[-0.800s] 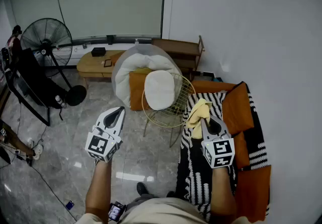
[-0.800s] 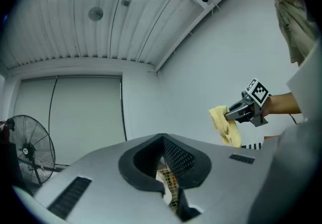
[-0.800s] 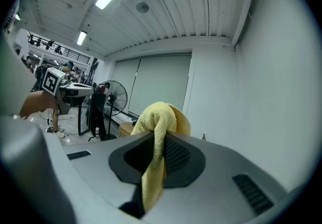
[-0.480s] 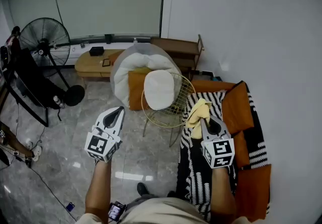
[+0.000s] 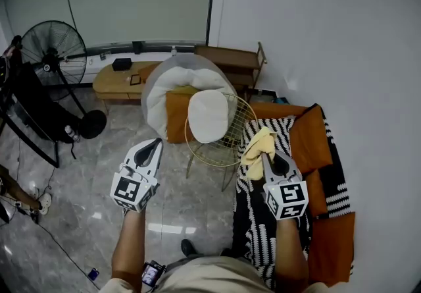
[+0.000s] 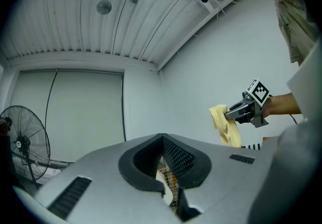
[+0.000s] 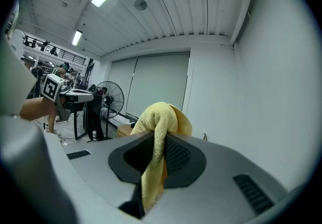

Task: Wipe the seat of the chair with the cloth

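The left gripper (image 5: 151, 147) is hanging empty with its jaws drawn together, the one wire chair (image 5: 240, 122) standing ahead and to its right. Right of that, the right gripper (image 5: 272, 160) is clamping the single yellow cloth (image 5: 258, 147) (a bunch is spilling past its tips), with the white seat (image 5: 208, 116) ahead and to its left, well apart. With two grippers and no contact yet, this is looking like the approach, and the next move is calling for the right gripper to swing left and lower the cloth flat onto the seat.
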Available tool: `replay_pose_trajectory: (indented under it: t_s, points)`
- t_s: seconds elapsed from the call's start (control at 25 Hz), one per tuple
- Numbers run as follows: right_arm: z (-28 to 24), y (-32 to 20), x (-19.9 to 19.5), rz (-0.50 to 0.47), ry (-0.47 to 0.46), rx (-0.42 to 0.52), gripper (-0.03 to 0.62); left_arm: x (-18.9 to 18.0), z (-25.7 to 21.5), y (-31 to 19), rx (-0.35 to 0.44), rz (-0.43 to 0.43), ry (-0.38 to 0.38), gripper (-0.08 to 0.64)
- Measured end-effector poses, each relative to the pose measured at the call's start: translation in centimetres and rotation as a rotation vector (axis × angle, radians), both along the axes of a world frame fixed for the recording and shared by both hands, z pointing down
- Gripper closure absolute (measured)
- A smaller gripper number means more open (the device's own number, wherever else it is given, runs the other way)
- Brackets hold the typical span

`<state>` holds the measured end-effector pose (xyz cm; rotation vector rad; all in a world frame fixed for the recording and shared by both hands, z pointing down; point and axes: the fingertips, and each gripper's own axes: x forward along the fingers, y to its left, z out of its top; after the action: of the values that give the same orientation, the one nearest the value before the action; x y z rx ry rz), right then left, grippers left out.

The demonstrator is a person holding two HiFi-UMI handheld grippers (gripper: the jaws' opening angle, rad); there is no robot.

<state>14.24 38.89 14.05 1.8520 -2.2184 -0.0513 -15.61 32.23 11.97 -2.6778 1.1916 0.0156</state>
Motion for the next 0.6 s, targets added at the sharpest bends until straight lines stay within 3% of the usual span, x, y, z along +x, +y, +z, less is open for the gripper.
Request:
replay_pose_trajectory:
  t_s: [0.28,0.6]
  points:
    - [0.1,-1.5,-1.6,0.028,-0.022,-0.004,0.543,-0.8,0.4,-2.3,-0.034,0.028,0.041,0.545]
    - [1.0,-6.4,-0.5,-0.010,-0.027,-0.006,0.543,0.2,1.4,-5.6,-0.061,-0.002,0.022,0.545]
